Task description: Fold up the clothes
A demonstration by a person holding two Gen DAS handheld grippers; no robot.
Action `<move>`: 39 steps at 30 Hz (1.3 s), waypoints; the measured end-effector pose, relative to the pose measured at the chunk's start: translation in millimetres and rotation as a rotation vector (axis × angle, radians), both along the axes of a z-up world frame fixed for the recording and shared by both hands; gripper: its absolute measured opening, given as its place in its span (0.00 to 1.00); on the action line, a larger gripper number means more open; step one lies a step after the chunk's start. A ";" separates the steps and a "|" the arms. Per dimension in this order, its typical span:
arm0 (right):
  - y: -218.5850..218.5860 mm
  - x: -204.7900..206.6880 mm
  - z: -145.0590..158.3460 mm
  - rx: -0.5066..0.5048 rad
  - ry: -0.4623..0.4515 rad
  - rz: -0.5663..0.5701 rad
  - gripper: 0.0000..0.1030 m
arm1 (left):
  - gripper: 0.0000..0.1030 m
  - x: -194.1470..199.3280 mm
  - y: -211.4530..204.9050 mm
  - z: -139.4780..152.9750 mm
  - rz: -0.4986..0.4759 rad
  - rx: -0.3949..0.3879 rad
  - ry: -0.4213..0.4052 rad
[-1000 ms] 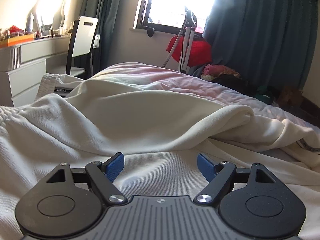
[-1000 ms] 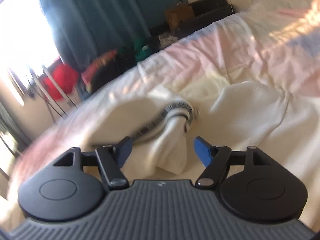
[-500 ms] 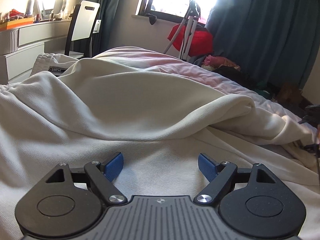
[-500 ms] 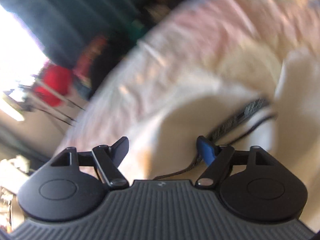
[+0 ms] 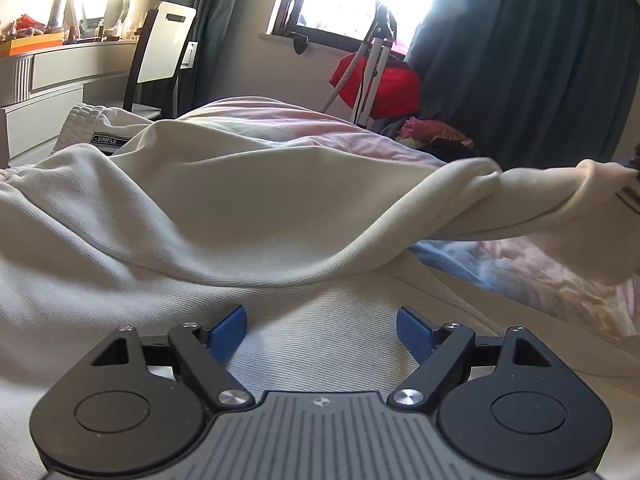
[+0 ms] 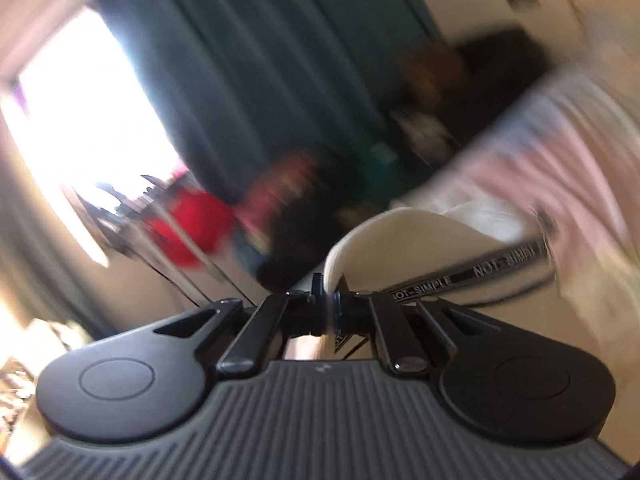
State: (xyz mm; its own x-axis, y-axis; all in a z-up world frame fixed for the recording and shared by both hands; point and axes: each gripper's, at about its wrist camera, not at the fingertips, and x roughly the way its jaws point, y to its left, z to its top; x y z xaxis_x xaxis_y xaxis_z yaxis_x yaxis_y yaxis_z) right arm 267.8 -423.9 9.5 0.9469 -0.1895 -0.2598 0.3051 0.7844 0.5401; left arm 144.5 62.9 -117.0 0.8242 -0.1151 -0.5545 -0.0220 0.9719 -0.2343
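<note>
Left gripper point(image 5: 320, 326): we see it low in the frame, centred, its body filling the bottom edge and level
Left jaws: spread wide, nothing between them
Left pads point(image 5: 228, 330): blue, one lower left of centre, the other lower right of centre, both angled inward
Right gripper point(image 6: 328, 308): we see it at lower centre, its body across the bottom edge; the view around it is tilted and blurred
Right jaws: drawn together at centre, pinching a cream fabric edge point(image 6: 340, 252) that rises from between them
Right linkage: both black arms folded inward towards the middle
Hands and arms: we cannot see them in either view
</note>
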 end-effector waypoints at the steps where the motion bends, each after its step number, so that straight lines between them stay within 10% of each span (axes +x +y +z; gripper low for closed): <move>1: -0.7 -9.7 -2.3 -0.023 -0.009 -0.012 0.07 | 0.81 -1.3 0.4 0.6 0.002 0.001 -0.002; 10: -41.2 -81.5 -128.5 0.130 0.432 -0.129 0.15 | 0.81 -14.1 -2.0 12.9 0.004 0.020 -0.033; 16: -38.6 -100.8 -101.2 -0.017 0.379 -0.163 0.76 | 0.81 -16.6 -7.4 17.5 -0.009 0.043 -0.055; 23: -14.8 -13.0 -43.9 -0.209 0.395 -0.035 0.75 | 0.81 -18.5 -12.2 13.6 -0.020 0.093 -0.068; 29: 6.8 97.1 -73.9 -0.250 0.579 -0.001 0.73 | 0.81 -19.8 -6.3 11.6 -0.028 0.120 -0.059; 39: -16.9 150.2 -115.2 -0.212 0.676 -0.113 0.12 | 0.81 -2.4 -2.6 0.9 -0.015 0.129 -0.044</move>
